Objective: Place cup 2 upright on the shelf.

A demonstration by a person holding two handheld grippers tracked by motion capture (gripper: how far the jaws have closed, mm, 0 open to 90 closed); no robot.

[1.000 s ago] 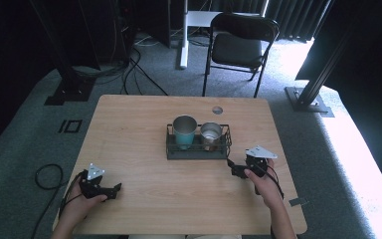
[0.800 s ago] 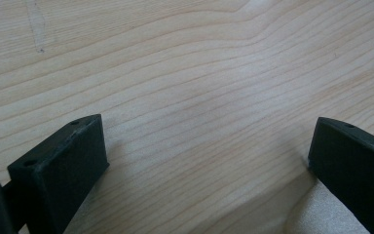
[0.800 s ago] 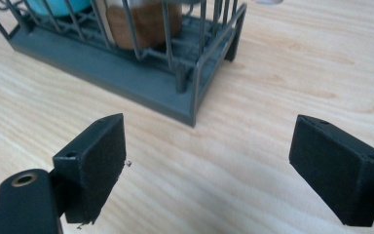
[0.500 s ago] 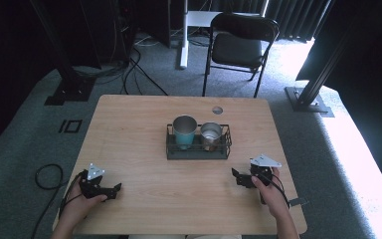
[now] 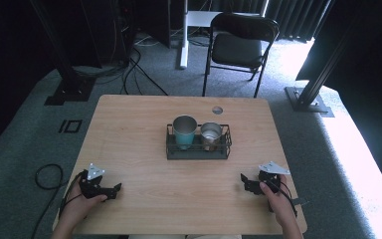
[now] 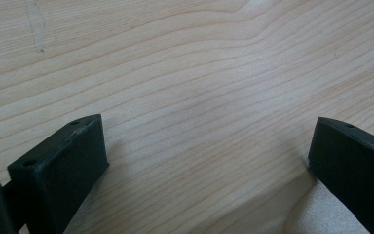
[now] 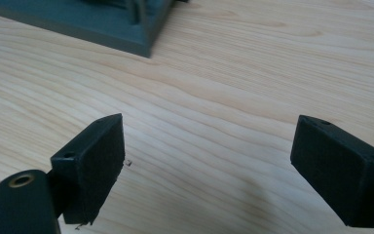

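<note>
Near front edge, both grippers (image 5: 117, 188) (image 5: 244, 180) wide apart, empty.

- Teal cup (image 5: 184, 130) stands upright in the dark wire rack (image 5: 197, 151), left compartment.
- Steel cup (image 5: 211, 134) upright just beside it, right compartment.

Black fingers (image 6: 58, 170) spread, bare wooden table (image 6: 199, 87)
</note>
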